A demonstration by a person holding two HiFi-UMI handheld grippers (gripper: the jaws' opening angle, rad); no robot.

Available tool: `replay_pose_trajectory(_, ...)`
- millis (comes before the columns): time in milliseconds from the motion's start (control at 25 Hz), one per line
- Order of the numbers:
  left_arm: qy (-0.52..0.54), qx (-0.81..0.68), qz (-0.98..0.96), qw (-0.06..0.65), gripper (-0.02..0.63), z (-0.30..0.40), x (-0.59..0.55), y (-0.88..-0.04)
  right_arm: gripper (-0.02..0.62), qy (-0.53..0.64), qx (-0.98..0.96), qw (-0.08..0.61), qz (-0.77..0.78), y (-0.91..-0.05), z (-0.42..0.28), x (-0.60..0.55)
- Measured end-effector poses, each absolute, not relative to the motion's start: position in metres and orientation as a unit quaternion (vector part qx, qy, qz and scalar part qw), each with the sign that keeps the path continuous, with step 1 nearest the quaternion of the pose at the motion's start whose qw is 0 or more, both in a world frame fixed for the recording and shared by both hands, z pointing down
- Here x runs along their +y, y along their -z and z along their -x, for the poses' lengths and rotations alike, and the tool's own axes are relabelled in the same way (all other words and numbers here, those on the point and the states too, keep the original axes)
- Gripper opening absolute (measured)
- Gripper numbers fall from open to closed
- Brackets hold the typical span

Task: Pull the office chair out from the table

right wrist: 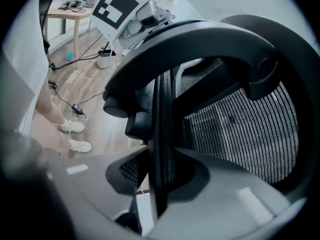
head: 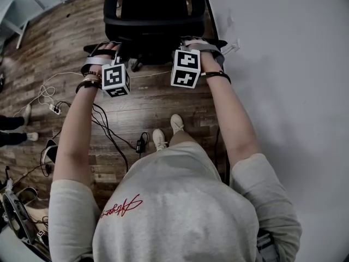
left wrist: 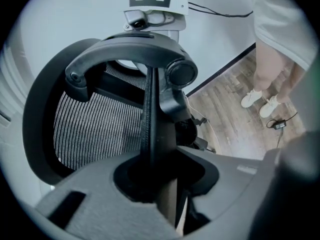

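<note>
The black office chair (head: pixel 154 16) stands on the wooden floor straight ahead of me, its back towards me. Both grippers hold the top rim of its mesh backrest. My left gripper (head: pixel 110 58) is shut on the left part of the rim, and in the left gripper view (left wrist: pixel 156 171) the thin black rim (left wrist: pixel 151 119) runs upright between the jaws. My right gripper (head: pixel 192 47) is shut on the right part, with the rim (right wrist: pixel 162 134) pinched between its jaws (right wrist: pixel 161 176). A curved black bar (left wrist: pixel 135 46) arches over the mesh (left wrist: pixel 97 126).
A white wall (head: pixel 283 64) runs close along the chair's right side. Cables and a power strip (head: pixel 53 109) lie on the floor at the left, and an adapter (head: pixel 140 144) lies by my shoes (head: pixel 166 131). A wooden table (right wrist: pixel 75 6) stands far off.
</note>
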State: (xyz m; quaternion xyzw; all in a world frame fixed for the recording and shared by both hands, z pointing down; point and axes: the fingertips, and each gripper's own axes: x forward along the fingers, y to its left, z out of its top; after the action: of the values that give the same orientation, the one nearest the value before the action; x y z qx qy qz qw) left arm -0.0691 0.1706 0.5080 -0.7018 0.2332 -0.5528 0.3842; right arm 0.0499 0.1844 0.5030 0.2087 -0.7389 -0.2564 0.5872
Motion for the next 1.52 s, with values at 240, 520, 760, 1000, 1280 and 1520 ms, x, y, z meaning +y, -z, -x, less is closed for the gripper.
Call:
replay_pose_trajectory(240, 0.566, 0.213, 0.708, 0.364, 0.143, 0.071, 0.171, -0.513, 0.091, 0.266, -0.737, 0.585, -0.209, -0.502, -0.05, 0.181)
replay_pose_trajectory(520, 0.58, 0.184, 0.721, 0.331, 0.161, 0.072, 0.175, -0.516, 0.097, 0.261, -0.739, 0.588, -0.201, -0.502, -0.048, 0.181)
replay_pose_trajectory(760, 0.584, 0.173, 0.72, 0.331, 0.218, 0.072, 0.175, -0.516, 0.17, 0.25, -0.742, 0.595, -0.179, -0.504, -0.049, 0.185)
replay_pose_trajectory(1000, 0.6, 0.136, 0.73, 0.299, 0.312, 0.075, 0.185, -0.523, 0.187, 0.239, -0.745, 0.599, -0.171, -0.505, -0.047, 0.187)
replay_pose_trajectory(1280, 0.606, 0.135, 0.727, 0.295, 0.328, 0.076, 0.184, -0.522, 0.224, 0.232, -0.738, 0.613, -0.163, -0.505, -0.048, 0.189)
replay_pose_trajectory(1520, 0.6, 0.151, 0.721, 0.314, 0.36, 0.077, 0.181, -0.508, 0.235, 0.229, -0.734, 0.621, -0.152, -0.507, -0.049, 0.192)
